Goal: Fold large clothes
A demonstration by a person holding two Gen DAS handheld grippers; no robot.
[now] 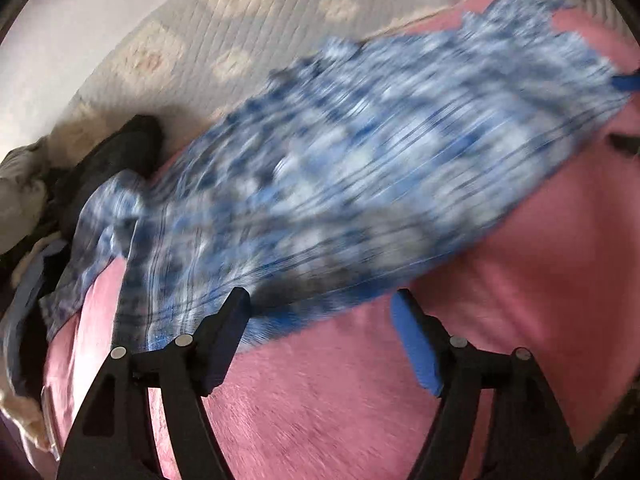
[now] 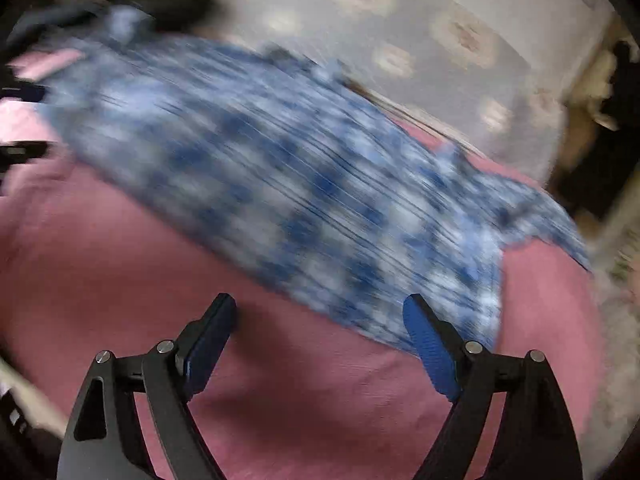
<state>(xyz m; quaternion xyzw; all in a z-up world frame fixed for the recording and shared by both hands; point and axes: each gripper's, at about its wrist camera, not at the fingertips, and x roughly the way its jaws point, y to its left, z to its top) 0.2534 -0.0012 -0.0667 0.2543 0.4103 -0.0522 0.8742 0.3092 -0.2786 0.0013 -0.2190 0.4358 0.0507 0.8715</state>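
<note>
1. The blue plaid garment lies spread across the pink blanket (badly blurred in both views).
2. The left gripper is released, nothing between its fingers, at the garment's near edge.
3. The right gripper is likewise spread wide and empty.
4. Beyond lies a pale quilted cover.

Checked shirt spread across a blanket on a bed

The blue-and-white checked cotton shirt lies flat on the pink fleece blanket, which covers the near part of the pale quilted bedspread with round flower patches. At the shirt's left end, in the left wrist view, a heap of dark and pale clothes sits beside it.
</note>
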